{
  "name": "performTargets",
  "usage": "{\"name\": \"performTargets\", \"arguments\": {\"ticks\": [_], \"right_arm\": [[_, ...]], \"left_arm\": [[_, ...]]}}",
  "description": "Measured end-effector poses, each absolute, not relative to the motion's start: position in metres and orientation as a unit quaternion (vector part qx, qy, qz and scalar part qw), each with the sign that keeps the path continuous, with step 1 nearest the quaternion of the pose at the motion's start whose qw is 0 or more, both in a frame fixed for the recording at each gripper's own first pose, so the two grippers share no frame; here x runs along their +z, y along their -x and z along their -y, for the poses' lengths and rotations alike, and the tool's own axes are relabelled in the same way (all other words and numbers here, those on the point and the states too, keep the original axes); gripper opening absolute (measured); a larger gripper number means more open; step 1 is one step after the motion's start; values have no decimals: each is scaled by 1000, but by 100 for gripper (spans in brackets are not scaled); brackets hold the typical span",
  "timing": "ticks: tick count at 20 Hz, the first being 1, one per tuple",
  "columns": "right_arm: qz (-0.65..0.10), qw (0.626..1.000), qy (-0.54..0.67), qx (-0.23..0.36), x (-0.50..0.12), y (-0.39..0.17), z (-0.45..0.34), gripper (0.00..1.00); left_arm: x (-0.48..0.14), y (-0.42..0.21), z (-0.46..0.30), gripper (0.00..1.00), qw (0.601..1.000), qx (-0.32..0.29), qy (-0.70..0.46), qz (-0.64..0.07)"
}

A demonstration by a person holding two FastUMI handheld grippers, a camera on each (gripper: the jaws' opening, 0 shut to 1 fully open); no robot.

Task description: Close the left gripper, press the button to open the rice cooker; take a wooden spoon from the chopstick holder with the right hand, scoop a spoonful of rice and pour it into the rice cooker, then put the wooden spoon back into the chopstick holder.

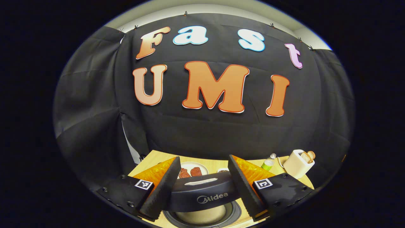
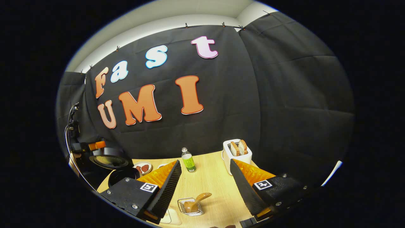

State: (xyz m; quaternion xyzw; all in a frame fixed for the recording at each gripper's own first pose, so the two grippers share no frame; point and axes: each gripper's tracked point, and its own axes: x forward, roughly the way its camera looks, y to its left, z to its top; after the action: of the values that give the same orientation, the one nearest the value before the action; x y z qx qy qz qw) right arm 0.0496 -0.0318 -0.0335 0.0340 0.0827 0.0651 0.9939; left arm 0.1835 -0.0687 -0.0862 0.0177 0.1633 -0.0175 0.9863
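Note:
The dark rice cooker lid (image 1: 202, 190) stands raised between the fingers of my left gripper (image 1: 204, 158), which is open and holds nothing. Beneath the lid I see the pale inner pot (image 1: 205, 217). In the right gripper view the open rice cooker (image 2: 110, 161) sits at the far left of the table. The wooden spoon (image 2: 197, 201) leans in a small wire chopstick holder (image 2: 190, 209) on the table, close below and between the fingers of my right gripper (image 2: 205, 161), which is open and apart from it.
A plate of red meat (image 1: 190, 172) lies behind the cooker. A green-labelled bottle (image 2: 188, 160) and a white toaster (image 2: 237, 152) with bread slices stand at the back of the wooden table (image 2: 215, 183). A pale object (image 2: 171, 217) lies left of the holder.

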Motion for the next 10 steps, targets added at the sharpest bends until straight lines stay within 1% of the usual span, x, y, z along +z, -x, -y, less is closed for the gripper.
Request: {"name": "performTargets", "arguments": {"ticks": [2,3,5,6,7,10], "right_arm": [[-84,993,-34,76,-35,-41,36,95],[-86,993,-35,78,-36,-36,39,95],[-90,992,-38,82,-39,-31,45,95],[-91,992,-40,84,-38,-28,48,95],[-91,991,-40,85,-38,-25,51,95],[-88,992,-39,86,-35,-17,61,94]], "left_arm": [[-107,-162,73,100,985,-11,-20,-171],[-119,-150,77,98,984,-10,-22,-177],[-144,-129,81,100,981,-10,-29,-192],[-153,-123,81,98,981,-8,-26,-194],[-163,-115,81,100,980,-5,-20,-196],[-186,-104,79,97,983,6,-37,-179]]}}
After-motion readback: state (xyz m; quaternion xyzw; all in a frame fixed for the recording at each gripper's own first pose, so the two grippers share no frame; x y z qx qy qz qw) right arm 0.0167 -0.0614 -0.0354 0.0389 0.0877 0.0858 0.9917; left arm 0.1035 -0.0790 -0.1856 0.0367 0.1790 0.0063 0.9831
